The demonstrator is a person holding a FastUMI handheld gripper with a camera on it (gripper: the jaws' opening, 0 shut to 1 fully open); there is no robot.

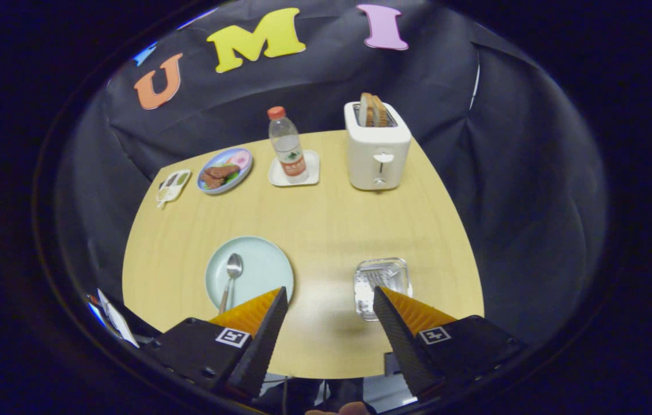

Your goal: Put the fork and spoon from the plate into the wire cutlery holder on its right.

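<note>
Held the gripper (329, 289) high over the near edge of the wooden table (326, 225), fingers spread wide apart with nothing between them but bare tabletop, gripping nothing. Seemed poised that way to keep both targets in sight before committing to either. Saw the spoon (232, 276) lying on the pale green plate (265, 265) just ahead of the left finger (257, 325), bowl pointing away and handle running back toward that finger's tip, an easy line for a straight approach along the handle. Saw the wire cutlery holder (382, 276) standing on the table to the plate's right, well apart from it, its near corner partly covered by the right finger (401, 323); looked upright and open at the top, ready to take cutlery dropped in from above. Could not tell where the fork lay: perhaps hidden behind the left finger over the plate's near side, perhaps already in the holder, its contents too small to read. Judged the spoon not yet moved, so at least half the task left. Noted, far beyond the fingers, a toaster (376, 153) loaded with bread, a water bottle (287, 144) on a white square coaster, and a plate of food (224, 170), all clear of the working path.
</note>
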